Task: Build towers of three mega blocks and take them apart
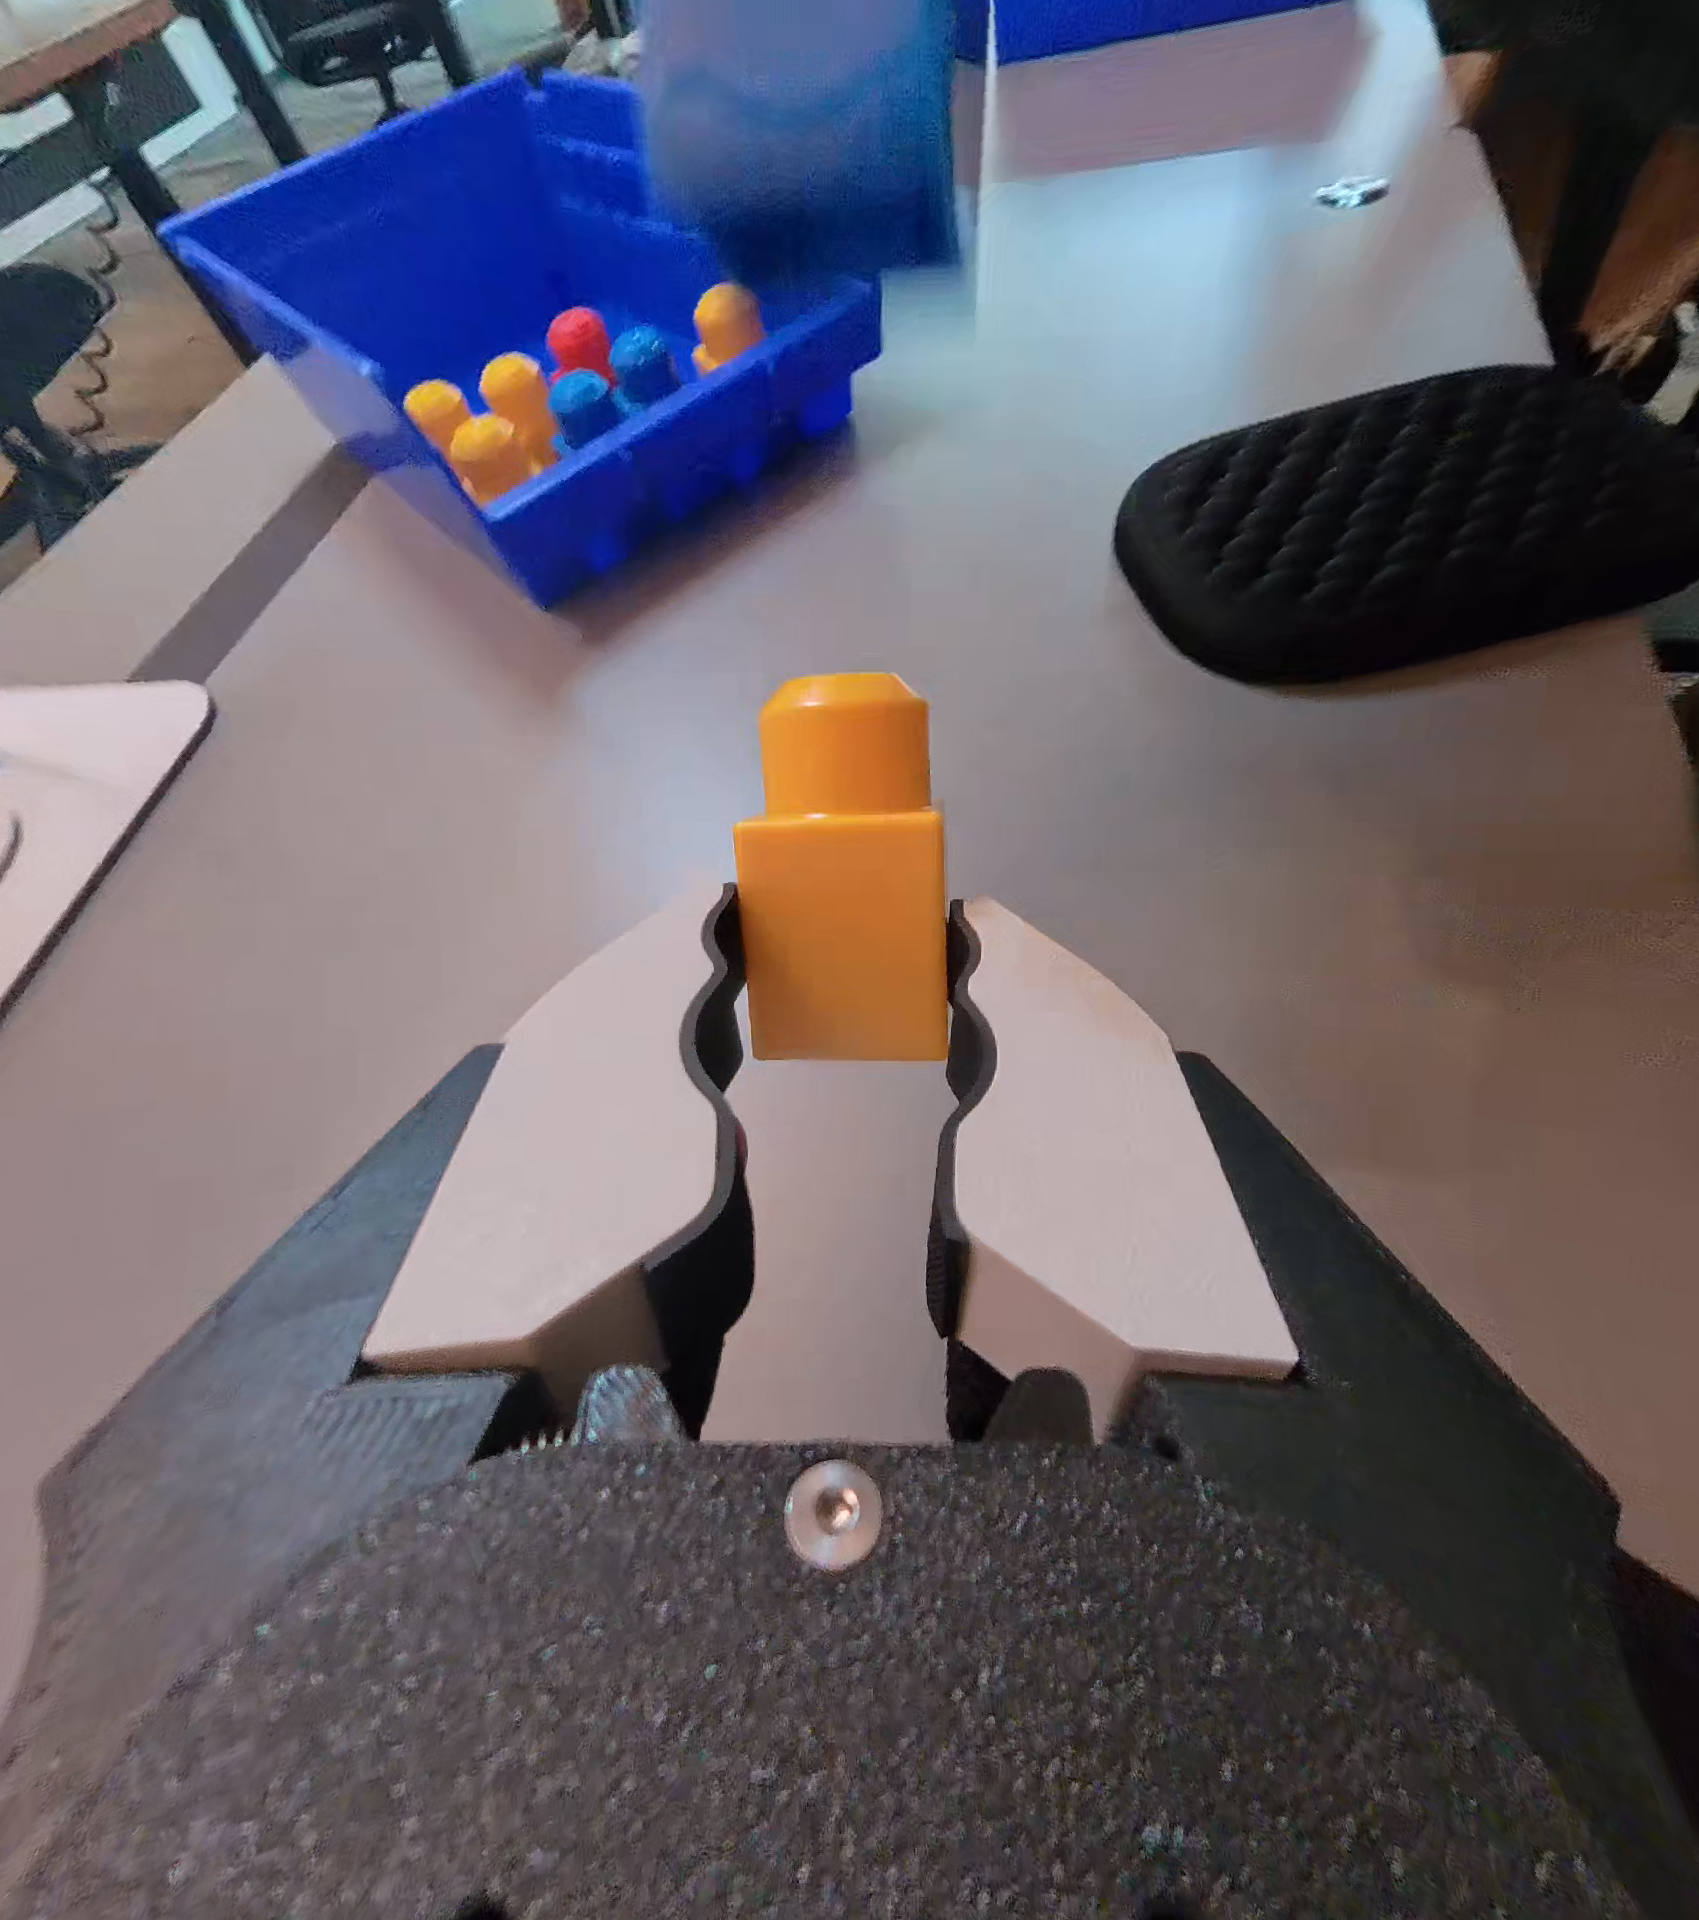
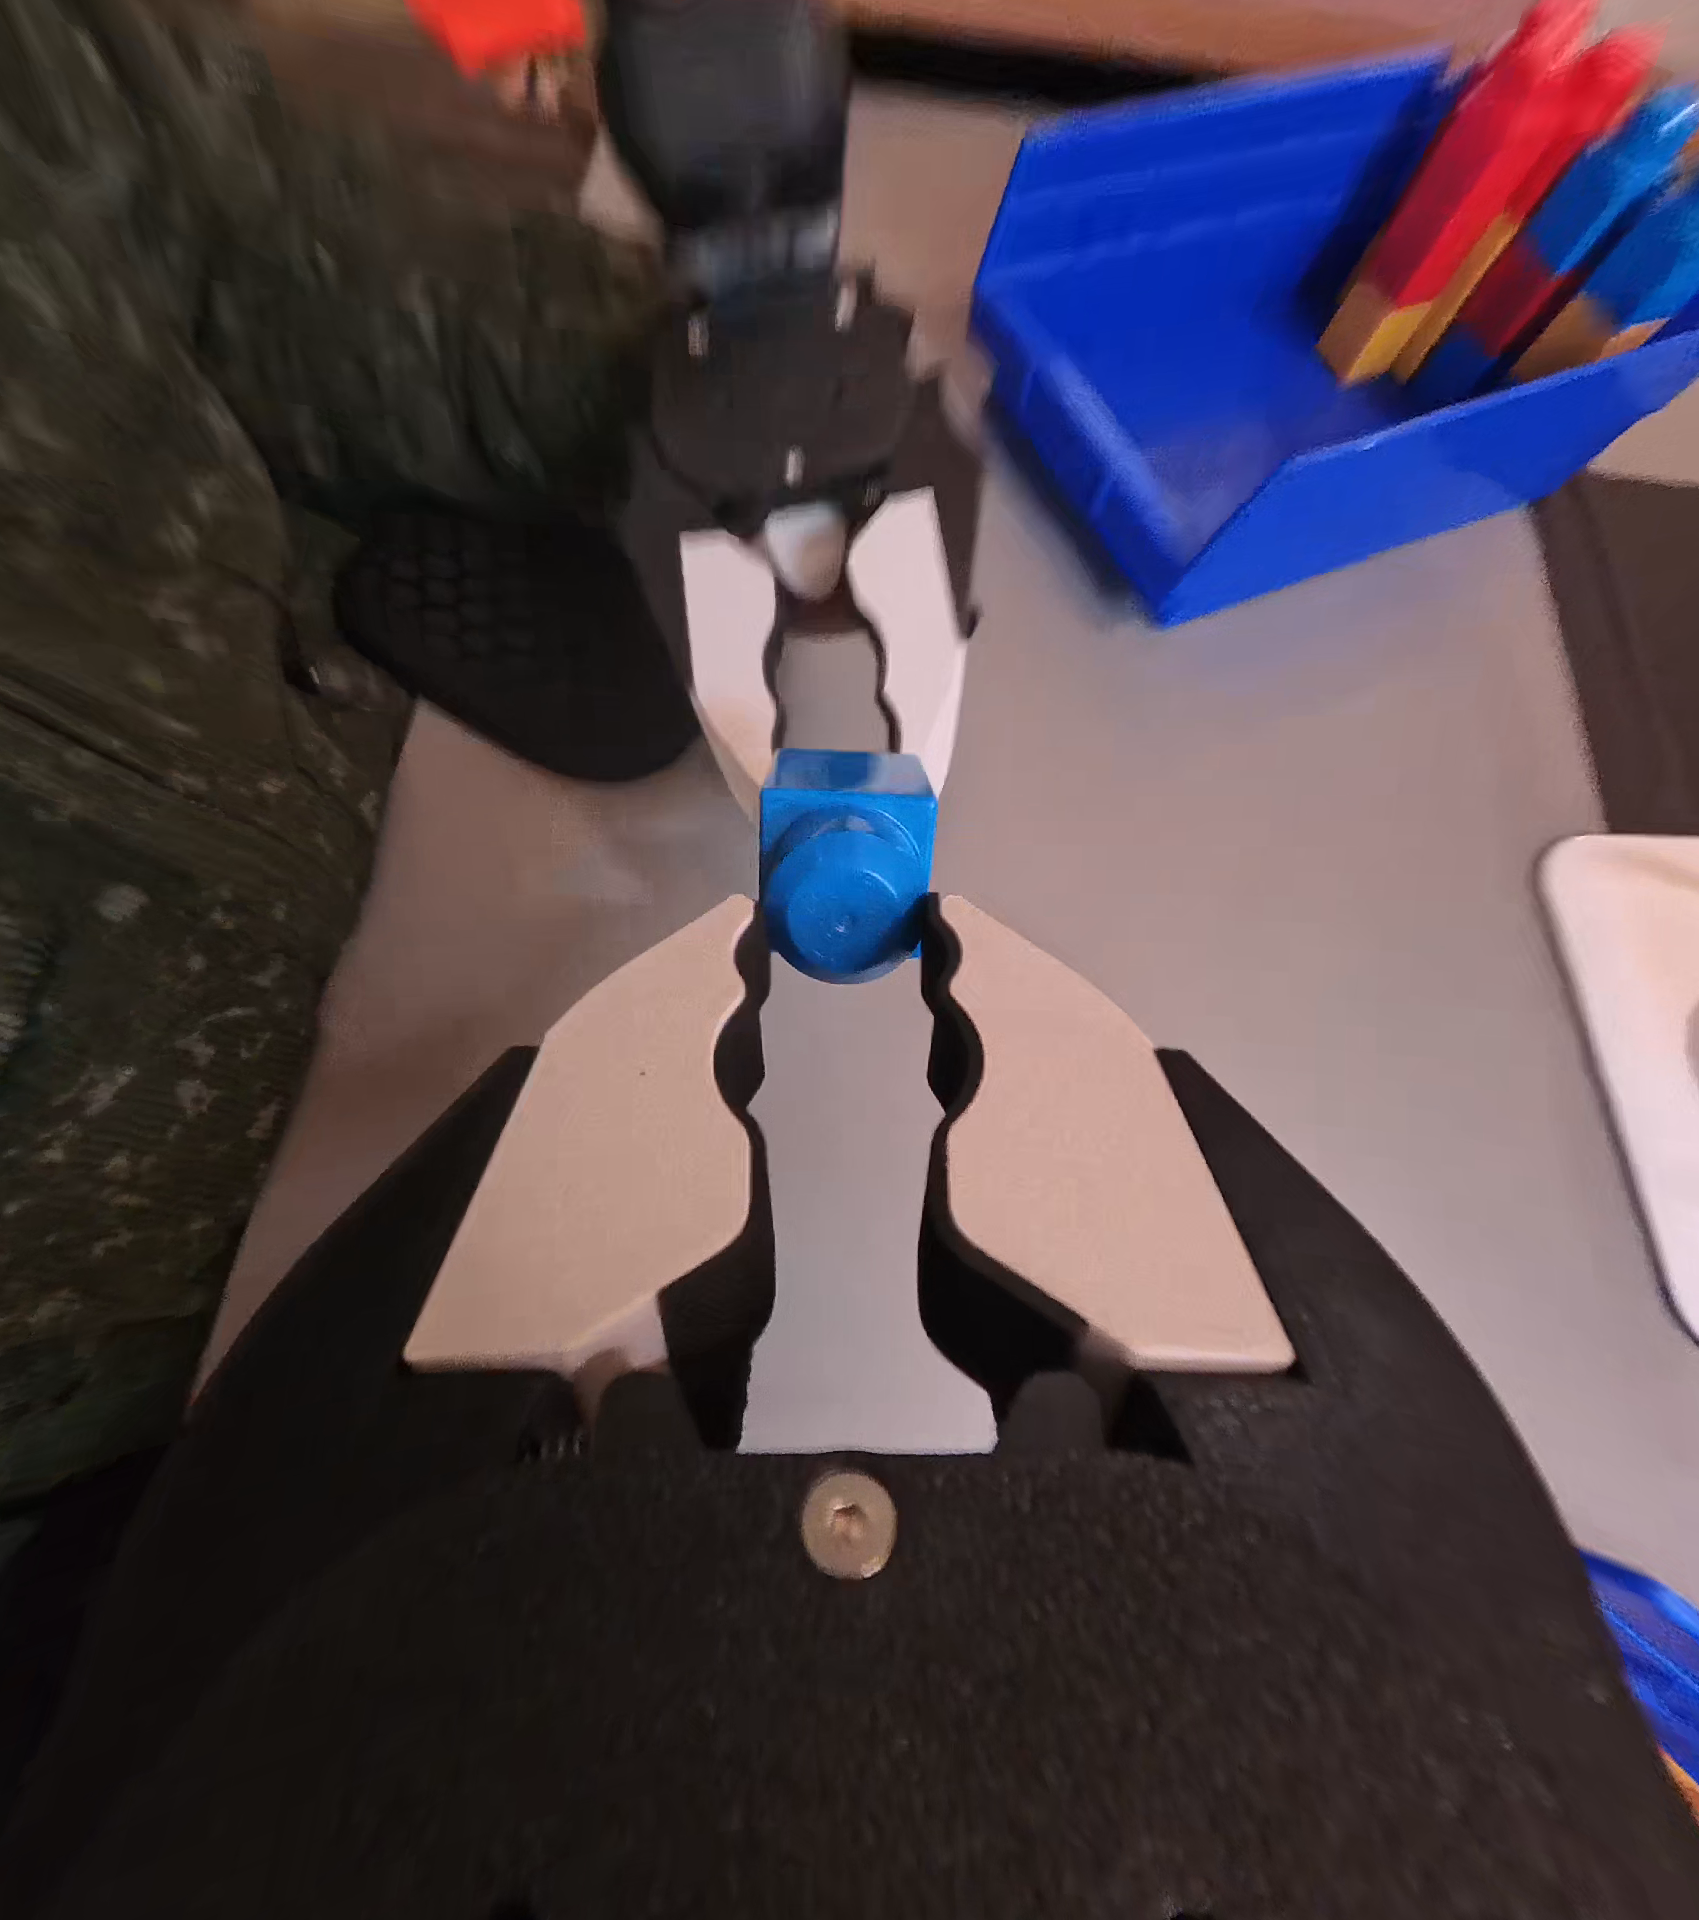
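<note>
Grey table surface (image 1: 1188,935) fills both wrist views, with office chairs and another desk past its far left edge in the left wrist view. Left gripper (image 1: 843,925) is clenched on an orange block (image 1: 843,935), upright with its round stud pointing up, the fingertips pressing the block's two side faces just above the table. Right gripper (image 2: 843,925) grasps a blue block (image 2: 845,883) at its fingertips, the stud pointing back toward the camera. Beyond the blue block, blurred, the left gripper faces it from the opposite side; whether the two blocks touch cannot be told.

Toward the table's far left corner in the left wrist view sits a blue bin (image 1: 679,520) holding orange, blue and red blocks (image 1: 575,395) standing stud-up. A black textured pad (image 1: 1416,520) lies near the right edge. A pale flat mat (image 1: 45,831) rests at the left edge. A blurred blue shape hangs at the top centre of the left wrist view.
</note>
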Tool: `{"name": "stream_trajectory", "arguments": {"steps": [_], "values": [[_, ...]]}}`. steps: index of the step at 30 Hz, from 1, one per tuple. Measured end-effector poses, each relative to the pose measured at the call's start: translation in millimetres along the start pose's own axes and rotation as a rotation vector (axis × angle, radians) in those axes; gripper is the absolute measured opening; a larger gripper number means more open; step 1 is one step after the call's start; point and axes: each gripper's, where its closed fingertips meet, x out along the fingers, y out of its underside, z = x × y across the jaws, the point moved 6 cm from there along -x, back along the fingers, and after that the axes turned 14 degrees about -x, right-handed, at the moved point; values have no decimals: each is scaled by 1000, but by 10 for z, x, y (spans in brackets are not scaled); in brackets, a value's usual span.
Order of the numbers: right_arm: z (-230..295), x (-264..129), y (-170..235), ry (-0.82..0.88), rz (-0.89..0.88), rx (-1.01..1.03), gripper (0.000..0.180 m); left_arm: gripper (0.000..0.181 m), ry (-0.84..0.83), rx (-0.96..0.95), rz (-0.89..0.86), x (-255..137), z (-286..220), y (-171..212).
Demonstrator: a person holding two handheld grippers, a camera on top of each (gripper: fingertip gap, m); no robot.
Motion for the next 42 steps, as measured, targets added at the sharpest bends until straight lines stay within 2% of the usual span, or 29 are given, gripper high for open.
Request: {"name": "stream_trajectory", "arguments": {"steps": [2,5,8,10,12,15,18,21,27,30,34,38,42], "values": [[-169,-466,-70,94,-32,14,28,37,18,-47,-8,-15,51,39],[-453,-1102,142,280,173,46,28,37,11,-65,-45,-39,80,-31],[-713,-1595,743,396,501,185,28,37,-4,-55,-66,-49,76,-51],[-804,-1777,1243,406,658,320,28,37,-10,-44,-64,-37,70,-40],[-834,-1809,1743,383,767,435,28,37,-13,-43,-63,-22,71,-33],[-832,-1648,2322,320,854,550,29,37,-13,-55,-61,-13,90,-11],[-837,-1397,2646,247,892,612,29,37,-9,-74,-68,-18,116,2],[-850,-1233,2796,193,918,660,29,37,-8,-84,-77,-22,132,11],[-859,-1148,2764,137,931,669,30,37,-4,-76,-76,-2,120,24],[-891,-1195,2635,170,905,625,40,37,-1,-75,-95,-7,104,4],[-946,-1061,1913,250,671,457,48,37,13,-77,-126,-16,88,-30],[-578,-422,950,121,424,180,52,37,33,-60,-136,-2,34,-44],[-73,285,327,-14,341,-52,52,37,50,-31,-148,7,-36,-67]]}}
